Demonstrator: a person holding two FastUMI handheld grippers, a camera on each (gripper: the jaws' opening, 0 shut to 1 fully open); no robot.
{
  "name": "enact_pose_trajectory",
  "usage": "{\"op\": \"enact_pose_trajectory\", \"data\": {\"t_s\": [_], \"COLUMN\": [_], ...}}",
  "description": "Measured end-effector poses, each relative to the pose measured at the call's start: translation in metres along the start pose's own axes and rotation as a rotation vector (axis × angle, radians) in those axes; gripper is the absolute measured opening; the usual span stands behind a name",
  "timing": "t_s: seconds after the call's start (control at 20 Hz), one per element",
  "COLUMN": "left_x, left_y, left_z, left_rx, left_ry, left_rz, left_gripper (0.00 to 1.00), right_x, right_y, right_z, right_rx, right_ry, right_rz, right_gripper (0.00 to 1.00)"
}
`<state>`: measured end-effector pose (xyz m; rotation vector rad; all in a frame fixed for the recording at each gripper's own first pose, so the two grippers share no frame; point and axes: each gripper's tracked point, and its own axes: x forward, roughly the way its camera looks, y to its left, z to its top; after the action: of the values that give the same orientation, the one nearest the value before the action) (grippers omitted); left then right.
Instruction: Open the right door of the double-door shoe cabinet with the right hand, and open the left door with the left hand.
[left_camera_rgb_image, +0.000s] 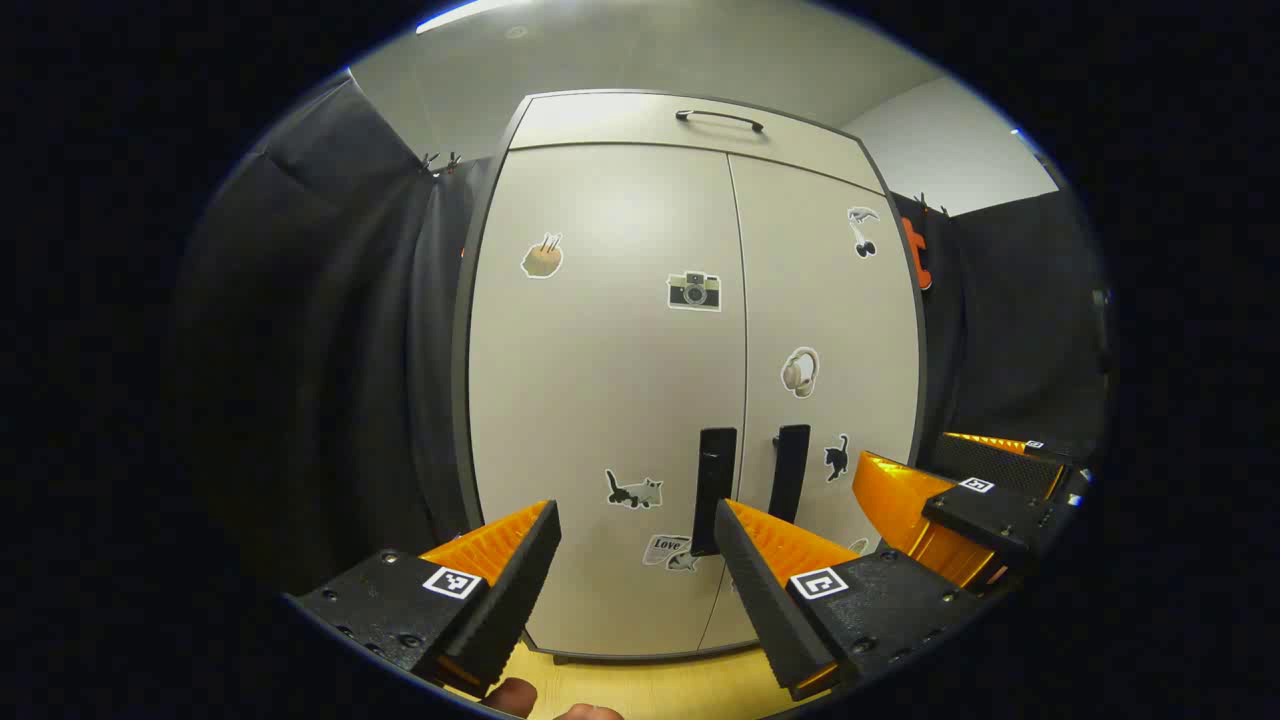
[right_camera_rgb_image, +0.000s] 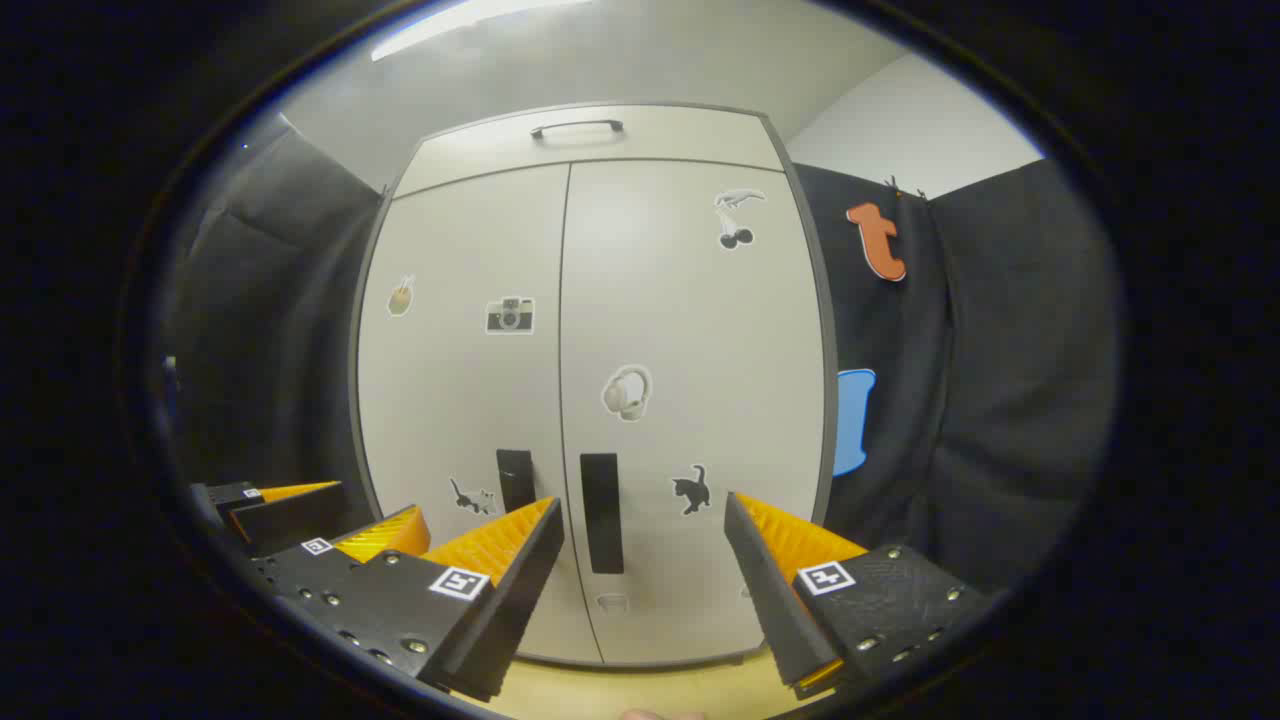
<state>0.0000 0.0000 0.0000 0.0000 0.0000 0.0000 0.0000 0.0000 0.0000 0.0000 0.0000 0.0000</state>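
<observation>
Both doors of the shoe cabinet (left_camera_rgb_image: 690, 380) are seen shut, far ahead. The left claw (left_camera_rgb_image: 637, 560) and right claw (right_camera_rgb_image: 645, 555) are held released, near the handles (right_camera_rgb_image: 601, 512).

off-white cabinet (right_camera_rgb_image: 690, 330), black handles (right_camera_rgb_image: 601, 512), perhaps yellowish floor (left_camera_rgb_image: 650, 690)

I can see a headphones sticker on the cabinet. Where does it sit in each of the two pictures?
Left gripper view: headphones sticker right of centre, on the right door.
Right gripper view: near the centre, above the right door's black handle.
Shared landmark: camera sticker.
</observation>
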Motion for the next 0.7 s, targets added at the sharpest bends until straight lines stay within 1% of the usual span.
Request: {"op": "enact_pose_trajectory", "data": {"t_s": [0.05, 0.1, 0.15, 0.3, 0.35, 0.4, 0.5, 0.7], "left_x": [0.000, 0.001, 0.001, 0.001, 0.001, 0.001, 0.002, 0.004], "left_y": [0.001, 0.002, 0.004, 0.011, 0.013, 0.014, 0.017, 0.019], "left_z": [-0.001, -0.002, -0.002, -0.002, -0.001, -0.001, 0.001, 0.000], "left_rx": [-0.004, -0.006, -0.005, -0.005, -0.007, -0.005, 0.008, -0.003], "left_ry": [0.004, 0.008, 0.012, 0.008, 0.006, 0.005, 0.002, -0.001], "left_rz": [0.001, 0.003, 0.005, 0.019, 0.021, 0.024, 0.034, 0.032], "left_gripper": [0.96, 0.99, 0.96, 0.96, 0.96, 0.96, 0.96, 0.96], "right_x": [0.001, 0.002, 0.003, 0.007, 0.009, 0.009, 0.012, 0.017], "right_y": [0.001, 0.001, 0.002, 0.003, 0.004, 0.005, 0.007, 0.008], "right_z": [-0.002, -0.005, -0.006, -0.009, -0.009, -0.010, -0.013, -0.015], "right_rx": [0.000, 0.000, 0.001, -0.003, -0.003, -0.002, 0.003, -0.009], "right_ry": [0.008, 0.014, 0.019, 0.026, 0.025, 0.027, 0.034, 0.031], "right_rz": [0.001, 0.002, 0.004, 0.007, 0.008, 0.009, 0.014, 0.008], "right_gripper": [0.94, 0.94, 0.95, 0.95, 0.96, 0.94, 0.95, 0.96]}}
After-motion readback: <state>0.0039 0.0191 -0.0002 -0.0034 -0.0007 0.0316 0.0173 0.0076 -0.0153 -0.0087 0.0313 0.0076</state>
